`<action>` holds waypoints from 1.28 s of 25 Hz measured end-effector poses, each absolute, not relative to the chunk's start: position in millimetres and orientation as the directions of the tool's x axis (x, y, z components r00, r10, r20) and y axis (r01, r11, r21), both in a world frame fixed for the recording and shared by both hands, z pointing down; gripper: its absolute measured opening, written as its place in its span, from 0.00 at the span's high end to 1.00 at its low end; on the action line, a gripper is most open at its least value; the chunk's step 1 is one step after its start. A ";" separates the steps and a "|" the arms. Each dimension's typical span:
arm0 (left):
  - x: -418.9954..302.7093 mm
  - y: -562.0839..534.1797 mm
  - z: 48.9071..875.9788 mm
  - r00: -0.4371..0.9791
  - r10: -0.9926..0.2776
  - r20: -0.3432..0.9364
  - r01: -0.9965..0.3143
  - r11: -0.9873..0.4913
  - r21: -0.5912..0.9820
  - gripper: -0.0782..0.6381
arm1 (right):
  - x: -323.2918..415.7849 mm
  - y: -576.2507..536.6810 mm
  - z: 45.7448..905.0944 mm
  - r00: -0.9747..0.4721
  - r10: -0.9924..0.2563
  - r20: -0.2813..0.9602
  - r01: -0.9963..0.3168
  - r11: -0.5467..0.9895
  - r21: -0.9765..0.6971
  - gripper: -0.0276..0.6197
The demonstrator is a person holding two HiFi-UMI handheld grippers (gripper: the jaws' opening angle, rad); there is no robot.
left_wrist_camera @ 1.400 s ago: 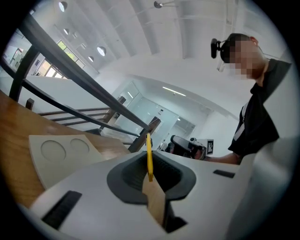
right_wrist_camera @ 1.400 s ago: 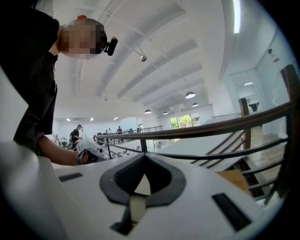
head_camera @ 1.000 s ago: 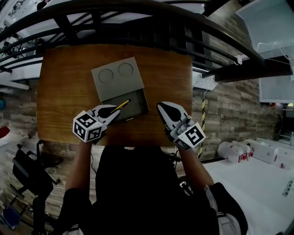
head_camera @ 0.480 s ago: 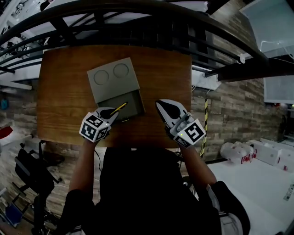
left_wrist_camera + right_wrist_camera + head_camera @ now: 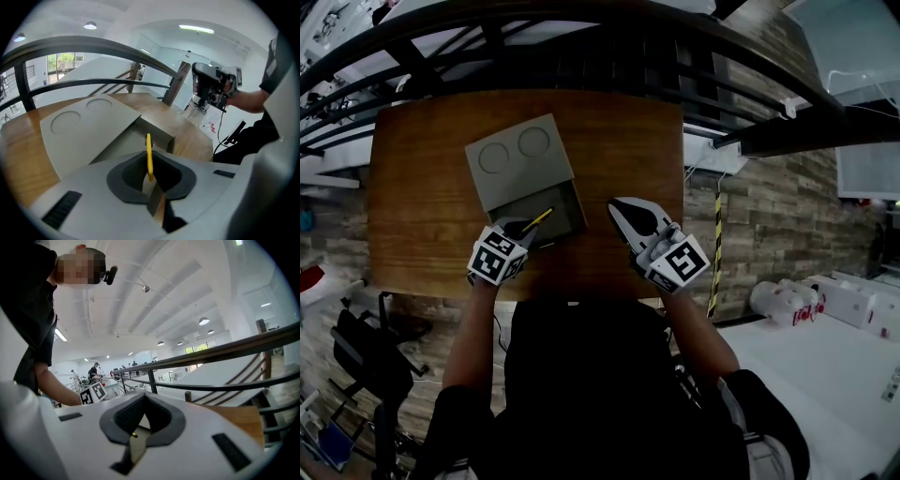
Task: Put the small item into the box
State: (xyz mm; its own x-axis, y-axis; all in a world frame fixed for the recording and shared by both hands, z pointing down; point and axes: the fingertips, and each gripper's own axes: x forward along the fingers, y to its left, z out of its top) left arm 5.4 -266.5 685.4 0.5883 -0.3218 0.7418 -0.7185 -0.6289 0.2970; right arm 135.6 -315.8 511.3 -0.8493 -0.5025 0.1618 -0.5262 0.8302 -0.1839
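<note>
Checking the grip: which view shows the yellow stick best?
The left gripper view: the yellow stick stands close up, pinched by the left gripper. The head view shows it small, over the box; the right gripper view, barely a speck.

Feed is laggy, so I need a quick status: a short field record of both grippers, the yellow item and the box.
left gripper: shut on the yellow item, angled down towards the box
yellow item: thin, sticks out of the jaws over the box's open end; not released
box: grey, on the wooden table, near end open
right gripper: shut, empty, right of the box
</note>
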 end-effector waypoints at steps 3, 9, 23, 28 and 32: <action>10.3 -266.7 696.0 0.578 -0.303 0.758 -0.715 -0.635 0.291 0.84 | 138.6 -315.6 509.7 -0.849 -0.508 0.147 -0.528 0.825 -0.201 0.94; 15.5 -266.6 706.3 0.562 -0.279 0.779 -0.713 -0.641 0.284 0.84 | 152.6 -311.7 521.8 -0.830 -0.530 0.176 -0.558 0.801 -0.217 0.94; 24.2 -268.7 721.2 0.535 -0.244 0.809 -0.689 -0.679 0.252 0.84 | 158.5 -315.9 520.6 -0.812 -0.558 0.171 -0.584 0.772 -0.251 0.94; 24.8 -271.9 723.4 0.515 -0.231 0.825 -0.684 -0.691 0.234 0.84 | 162.0 -315.8 526.1 -0.806 -0.562 0.186 -0.593 0.766 -0.249 0.94; 25.7 -272.1 723.5 0.492 -0.217 0.843 -0.685 -0.694 0.221 0.84 | 163.0 -316.1 527.8 -0.803 -0.564 0.193 -0.596 0.762 -0.252 0.94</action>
